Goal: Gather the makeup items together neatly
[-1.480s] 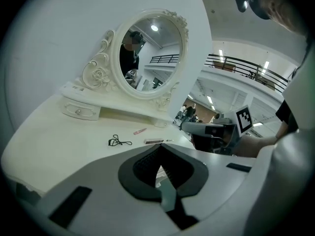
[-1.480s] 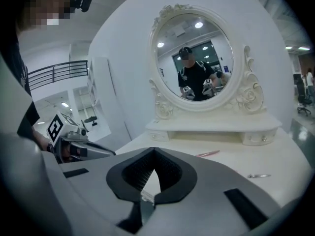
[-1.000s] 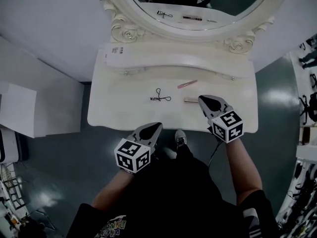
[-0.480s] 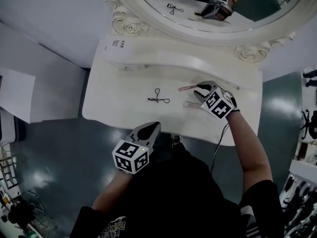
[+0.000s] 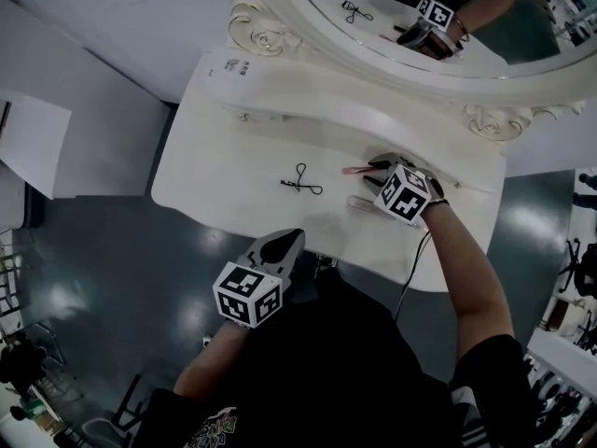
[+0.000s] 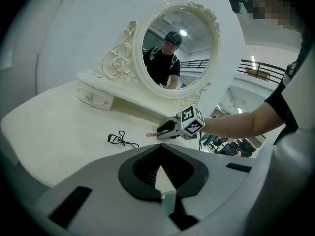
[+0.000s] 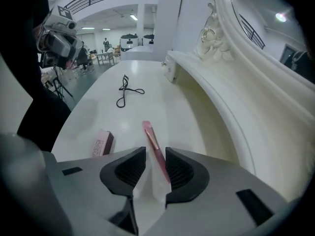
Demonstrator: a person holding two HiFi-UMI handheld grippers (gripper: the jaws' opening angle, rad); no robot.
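White vanity table (image 5: 233, 171): my right gripper (image 7: 155, 151) angled steeply down, jaws just opened, straddling pink makeup stick (image 7: 149, 132); my left gripper (image 6: 158, 147) pressed together, empty, off the table's edge.

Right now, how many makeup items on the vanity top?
3. Black eyelash curler mid-table; pink stick to its right, further back; pink box just in front of the stick. Reflections excluded.

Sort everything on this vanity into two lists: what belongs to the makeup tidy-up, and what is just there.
Belongs to the job:
- slim pink stick
- small pink box
- black eyelash curler

Just there:
- oval mirror
- drawer
- printed label
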